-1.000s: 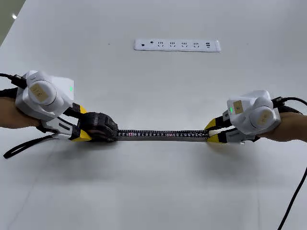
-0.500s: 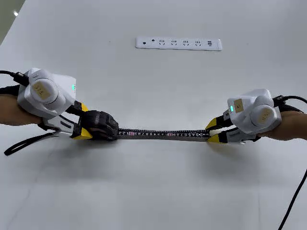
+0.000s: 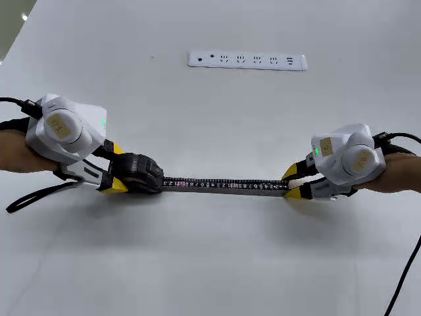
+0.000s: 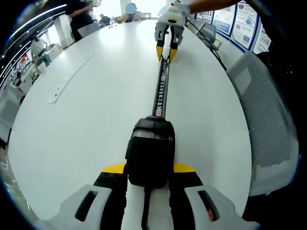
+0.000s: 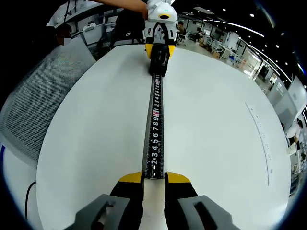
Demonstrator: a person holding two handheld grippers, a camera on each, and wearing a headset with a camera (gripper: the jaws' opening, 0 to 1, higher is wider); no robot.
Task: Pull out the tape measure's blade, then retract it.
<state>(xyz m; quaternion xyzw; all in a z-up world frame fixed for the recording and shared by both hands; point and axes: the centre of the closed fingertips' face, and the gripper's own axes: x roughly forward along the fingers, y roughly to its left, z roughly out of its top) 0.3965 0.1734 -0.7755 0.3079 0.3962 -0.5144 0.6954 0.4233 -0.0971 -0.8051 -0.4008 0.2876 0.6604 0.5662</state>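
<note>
**Tape measure case** point(image 3: 138, 173): black, lying on the white table point(image 3: 210, 263) at about 9 o'clock in the head view. It is clamped between the yellow-tipped jaws of the left gripper point(image 3: 115, 169).

**Blade** point(image 3: 223, 184): drawn out of the case flat along the tabletop toward 3 o'clock, numbered face up. Its free end is pinched between the jaws of the right gripper point(image 3: 290, 184), which are closed on it.

**Left gripper view:** the case sits at centre, and the blade runs to 12 o'clock, where the right gripper holds its end.

**Right gripper view:** the blade runs from 6 o'clock to the case at 12 o'clock.

**Black strap** point(image 3: 33, 197): trails on the table from the case side toward 8 o'clock.

**Power strip** point(image 3: 247, 60): white, at 12 o'clock, well apart from the tape.

**Black cable** point(image 3: 401, 283): at 4 o'clock.

**Mesh chair** point(image 4: 268, 120): beside the table edge.
</note>
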